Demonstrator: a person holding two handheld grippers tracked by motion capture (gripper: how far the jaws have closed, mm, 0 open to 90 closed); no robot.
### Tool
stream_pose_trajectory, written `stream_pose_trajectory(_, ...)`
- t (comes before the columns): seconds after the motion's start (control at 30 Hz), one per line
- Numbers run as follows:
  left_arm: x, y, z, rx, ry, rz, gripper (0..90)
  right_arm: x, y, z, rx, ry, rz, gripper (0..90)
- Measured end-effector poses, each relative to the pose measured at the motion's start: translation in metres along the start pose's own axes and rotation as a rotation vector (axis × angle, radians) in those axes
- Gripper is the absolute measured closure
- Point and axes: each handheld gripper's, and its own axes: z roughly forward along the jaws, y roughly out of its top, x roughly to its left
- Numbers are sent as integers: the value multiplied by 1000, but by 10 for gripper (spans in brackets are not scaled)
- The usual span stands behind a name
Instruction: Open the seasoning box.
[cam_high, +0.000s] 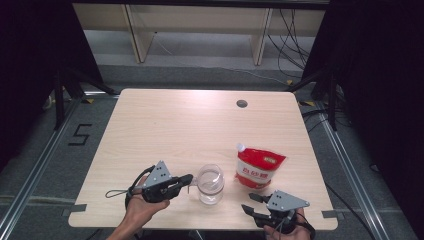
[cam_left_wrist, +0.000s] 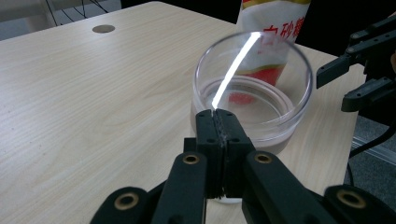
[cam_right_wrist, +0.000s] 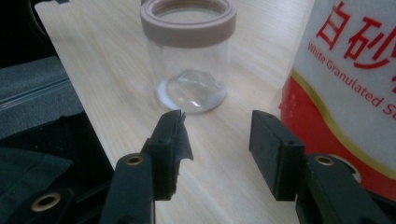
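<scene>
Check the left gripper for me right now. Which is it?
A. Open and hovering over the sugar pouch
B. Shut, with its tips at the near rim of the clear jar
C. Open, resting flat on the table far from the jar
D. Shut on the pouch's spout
B: in the left gripper view the left gripper has its jaws pressed together right at the near rim of the clear jar; whether they pinch the glass cannot be told. The sugar pouch lies apart.

Clear jar (cam_high: 210, 184) w/ tan rim, red-white sugar bag (cam_high: 258, 168), pale wood-grain table (cam_high: 175, 125)
</scene>
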Motion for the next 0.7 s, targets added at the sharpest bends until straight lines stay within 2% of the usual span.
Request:
stream_pose_trajectory(0.17, 0, 0, 0, 0, -2, 4, 882, 2, 7, 4, -41, -2, -35, 646)
stream_pose_trajectory(0.23, 1, 0, 0, -1, -4, 8, 882, 4, 11, 6, -48, -5, -32, 679)
stream_pose_trajectory(0.3, 0, 0, 0, 0, 1, 0, 884, 5, 16, 10, -63, 0, -56, 721)
stream_pose_trajectory(0.4, 0, 0, 0, -1, 0, 0, 885, 5, 22, 14, -97, 12, -55, 747)
stream_pose_trajectory(0.47, 0, 0, 0, -1, -2, 3, 885, 5, 26, 17, -102, 14, -62, 764)
stream_pose_trajectory(0.5, 0, 0, 0, -1, -2, 3, 886, 6, 27, 18, -98, 13, -47, 776)
stream_pose_trajectory(0.53, 0, 0, 0, -2, 0, 2, 886, 4, 29, 21, -104, 15, -73, 789)
stream_pose_trajectory(0.57, 0, 0, 0, -1, 1, 4, 887, 5, 31, 23, -107, 4, -70, 803)
stream_pose_trajectory(0.63, 0, 0, 0, -1, 0, 3, 887, 6, 34, 26, -94, 15, -77, 809)
stream_pose_trajectory(0.7, 0, 0, 0, -1, 0, 3, 886, 6, 35, 30, -114, 14, -90, 814)
